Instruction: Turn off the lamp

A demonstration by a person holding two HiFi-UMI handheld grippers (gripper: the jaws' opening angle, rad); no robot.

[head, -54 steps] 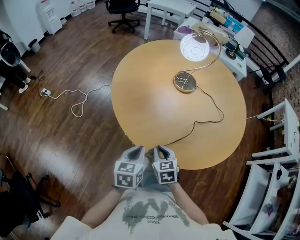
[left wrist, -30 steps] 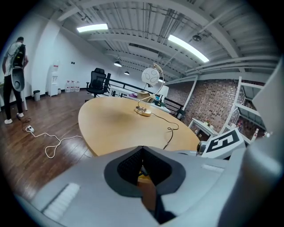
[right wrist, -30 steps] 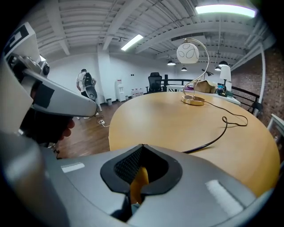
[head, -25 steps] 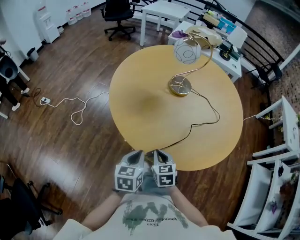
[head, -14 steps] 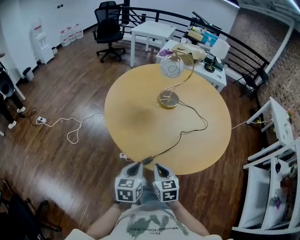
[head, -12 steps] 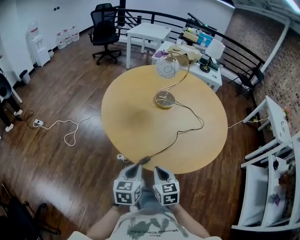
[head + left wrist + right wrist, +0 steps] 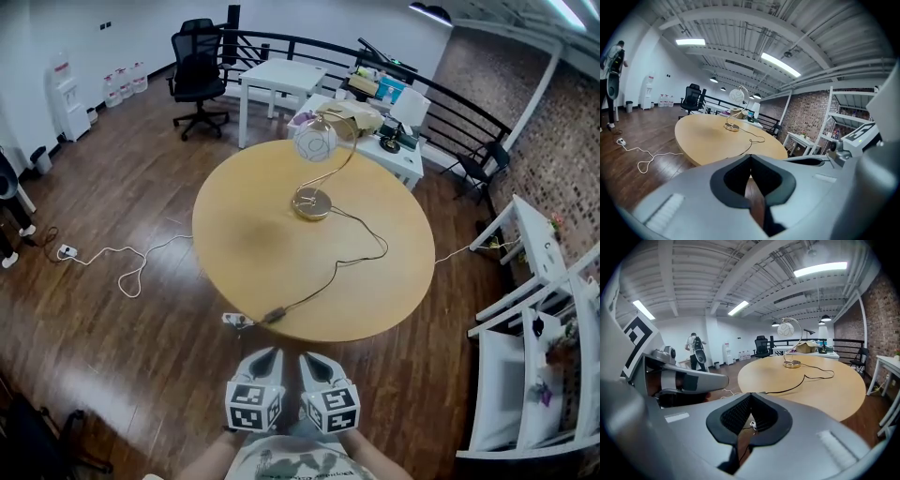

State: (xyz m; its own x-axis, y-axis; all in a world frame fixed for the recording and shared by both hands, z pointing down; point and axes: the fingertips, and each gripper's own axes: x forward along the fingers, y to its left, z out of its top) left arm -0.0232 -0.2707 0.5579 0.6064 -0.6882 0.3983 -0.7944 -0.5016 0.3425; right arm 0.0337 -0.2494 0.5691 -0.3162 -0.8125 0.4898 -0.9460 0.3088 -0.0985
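While left gripper, right gripper hang closed, empty, off table edge, lamp stands far side, cord between.

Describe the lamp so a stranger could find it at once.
Start at the big round wooden table mid-room. On its far side stands the lamp: round brass base, arched stem, pale globe shade. Nothing else stands on that table.
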